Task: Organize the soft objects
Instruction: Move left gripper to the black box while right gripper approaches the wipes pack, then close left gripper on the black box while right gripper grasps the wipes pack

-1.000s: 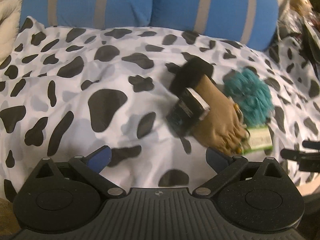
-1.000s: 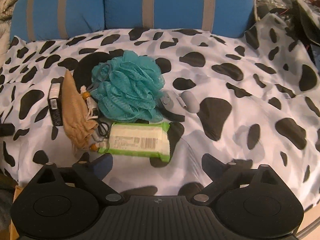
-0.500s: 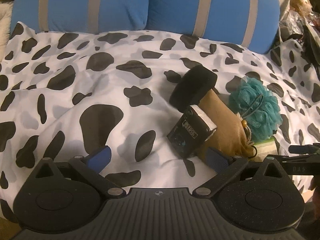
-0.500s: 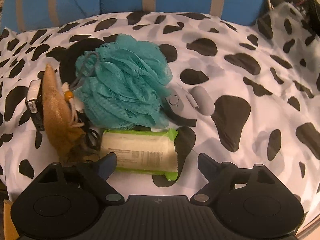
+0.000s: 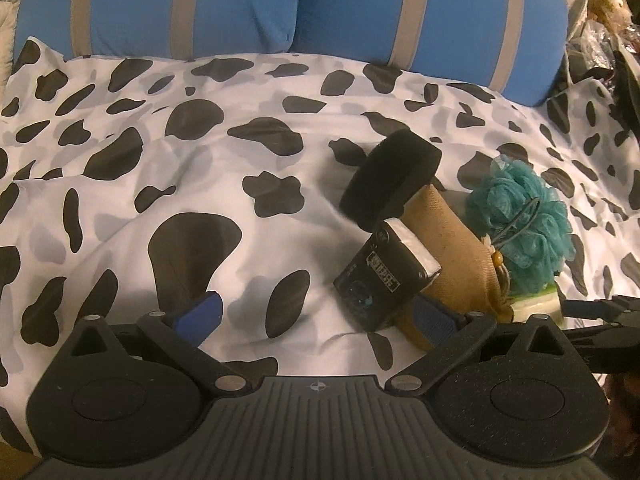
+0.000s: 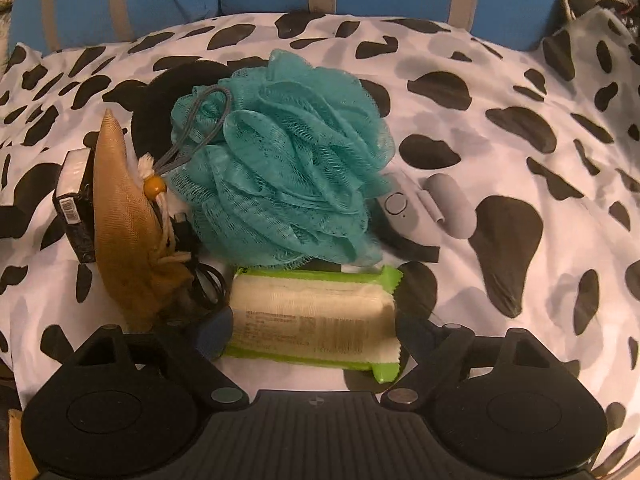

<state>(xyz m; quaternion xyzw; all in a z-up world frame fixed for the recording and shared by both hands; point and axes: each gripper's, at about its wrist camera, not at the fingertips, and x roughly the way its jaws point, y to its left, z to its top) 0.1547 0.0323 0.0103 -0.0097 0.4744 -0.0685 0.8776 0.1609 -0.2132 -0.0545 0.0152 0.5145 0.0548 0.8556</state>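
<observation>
A teal bath pouf (image 6: 280, 160) lies on the cow-print bedspread (image 6: 500, 80). In front of it lies a green-edged pack of wipes (image 6: 312, 316). My right gripper (image 6: 316, 330) is open, its blue-padded fingers on either side of the pack. A tan drawstring pouch (image 6: 124, 220) and a black box (image 6: 74, 208) lie to the left. In the left wrist view my left gripper (image 5: 316, 312) is open and empty over the bedspread (image 5: 160, 160), with the box (image 5: 384, 276), pouch (image 5: 448, 248), a black round pad (image 5: 390, 178) and pouf (image 5: 524, 224) at its right.
Blue pillows with grey stripes (image 5: 280, 4) stand along the back of the bed. A grey remote-like device (image 6: 400, 204) and a grey oval case (image 6: 452, 208) lie right of the pouf. A black cable (image 6: 204, 280) sits by the pouch. Clutter (image 5: 608, 20) is at the far right.
My right gripper has moved forward and down until its open fingers straddle the wipes pack. My left gripper has shifted slightly, the box and pouch now close by its right finger.
</observation>
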